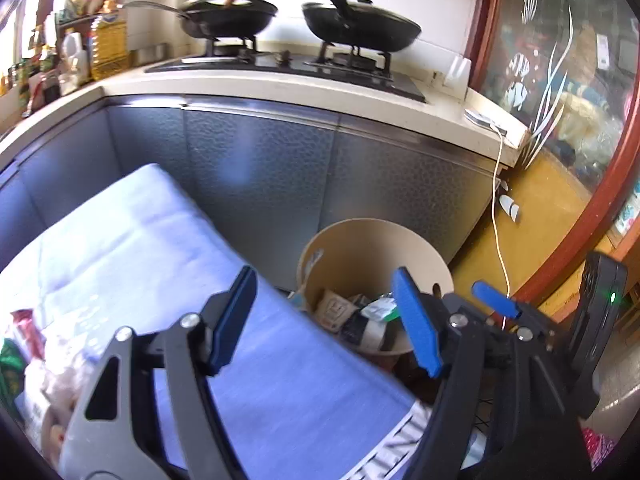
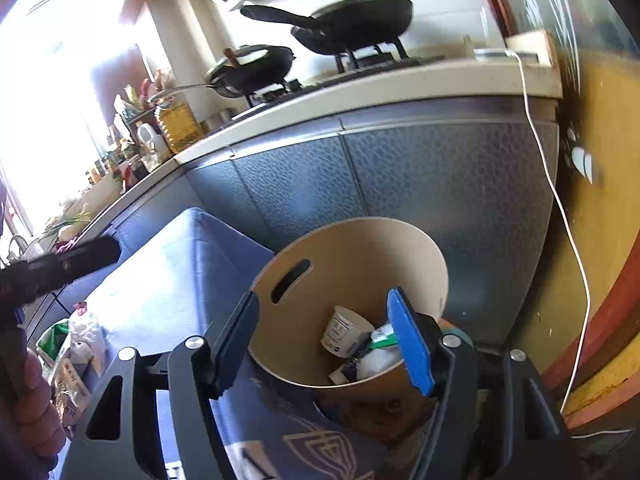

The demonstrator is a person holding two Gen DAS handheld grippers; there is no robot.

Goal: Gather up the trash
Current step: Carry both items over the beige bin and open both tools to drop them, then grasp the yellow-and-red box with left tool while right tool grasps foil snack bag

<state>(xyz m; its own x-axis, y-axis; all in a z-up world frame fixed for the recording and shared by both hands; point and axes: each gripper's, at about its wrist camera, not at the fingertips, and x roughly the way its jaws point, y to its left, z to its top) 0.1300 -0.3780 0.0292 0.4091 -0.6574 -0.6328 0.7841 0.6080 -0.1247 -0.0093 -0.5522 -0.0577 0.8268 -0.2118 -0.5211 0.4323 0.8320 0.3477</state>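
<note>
Both hand-held grippers are spread wide and grip nothing. I hold my left hand-held gripper [image 1: 324, 324] over the near edge of the blue-covered table [image 1: 168, 240], its right finger reaching out above the beige trash bin [image 1: 416, 240]. My right hand-held gripper [image 2: 324, 340] hangs directly over the same bin [image 2: 360, 248], with the bin's open mouth showing between its two blue fingers.

Inside the bin lies the trash already collected: a white paper cup [image 2: 346, 332] tipped on its side, a green-and-white wrapper [image 2: 382, 338] beside it, and a small cardboard carton [image 1: 334, 310] lower down. The bin stands on the floor just beside the table and in front of the grey cabinet doors [image 1: 256, 168].

More trash waits at the table's near left corner: a heap of plastic bags and wrappers [image 1: 36, 364], some red, some green.

Up on the counter [image 1: 280, 88], two black woks [image 1: 360, 28] sit on the gas stove, and a yellow oil bottle [image 1: 108, 46] stands to the left. A white cable [image 1: 498, 216] dangles from the counter's right end.
</note>
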